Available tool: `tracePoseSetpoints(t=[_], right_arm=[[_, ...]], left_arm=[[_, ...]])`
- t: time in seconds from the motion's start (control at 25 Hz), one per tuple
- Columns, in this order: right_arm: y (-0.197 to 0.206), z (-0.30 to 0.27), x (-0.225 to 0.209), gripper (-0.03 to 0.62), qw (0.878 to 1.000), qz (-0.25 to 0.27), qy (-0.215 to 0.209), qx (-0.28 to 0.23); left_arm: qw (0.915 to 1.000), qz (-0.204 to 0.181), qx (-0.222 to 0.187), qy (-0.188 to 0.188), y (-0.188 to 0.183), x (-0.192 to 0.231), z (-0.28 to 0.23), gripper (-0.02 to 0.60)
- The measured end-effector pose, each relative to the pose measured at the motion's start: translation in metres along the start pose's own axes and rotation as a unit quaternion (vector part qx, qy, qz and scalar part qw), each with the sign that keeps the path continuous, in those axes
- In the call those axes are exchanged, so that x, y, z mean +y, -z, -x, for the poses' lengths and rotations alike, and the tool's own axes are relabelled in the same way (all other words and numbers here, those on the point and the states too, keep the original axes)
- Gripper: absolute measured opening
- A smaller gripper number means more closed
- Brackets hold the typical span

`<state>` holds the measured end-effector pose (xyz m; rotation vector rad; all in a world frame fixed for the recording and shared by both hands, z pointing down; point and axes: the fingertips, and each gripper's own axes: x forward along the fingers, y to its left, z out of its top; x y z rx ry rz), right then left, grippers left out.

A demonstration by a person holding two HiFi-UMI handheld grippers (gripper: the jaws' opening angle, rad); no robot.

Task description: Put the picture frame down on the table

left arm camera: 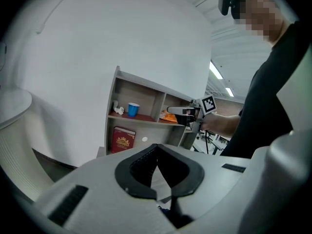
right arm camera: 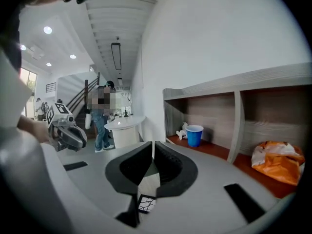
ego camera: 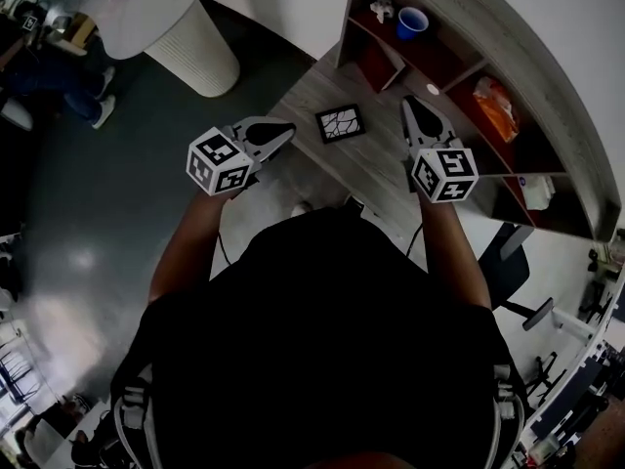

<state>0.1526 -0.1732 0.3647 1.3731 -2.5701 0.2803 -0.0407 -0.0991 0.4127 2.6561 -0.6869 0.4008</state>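
A small black picture frame [ego camera: 340,122] with a white crack-pattern print lies flat on the grey wooden table [ego camera: 381,169], below the shelf unit. My left gripper [ego camera: 285,129] hovers to the frame's left, off the table's corner, with its jaws closed to a point and nothing between them. My right gripper [ego camera: 410,103] hangs to the frame's right, over the table, also shut and empty. In the right gripper view the frame [right arm camera: 145,204] shows low down behind the closed jaws of the right gripper [right arm camera: 153,144]. The left gripper [left arm camera: 157,146] points towards the shelf.
A wooden shelf unit [ego camera: 459,62] stands behind the table with a blue cup [ego camera: 411,21], an orange bag [ego camera: 495,106] and a red box [left arm camera: 123,139]. A white round table [ego camera: 156,8] stands at the far left, an office chair [ego camera: 518,262] at the right. A person [right arm camera: 101,121] stands far off.
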Motion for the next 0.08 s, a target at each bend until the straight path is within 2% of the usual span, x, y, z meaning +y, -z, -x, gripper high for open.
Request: tracePoseSetpoints(t=[0.08], right_arm=[[0.0016,0.0060,0.0014,0.023,1.000,0.003,0.004,0.003]], left_arm=[[1.0000,0.001,0.001,0.003,0.0007,-0.0042,0.0014,0.017]])
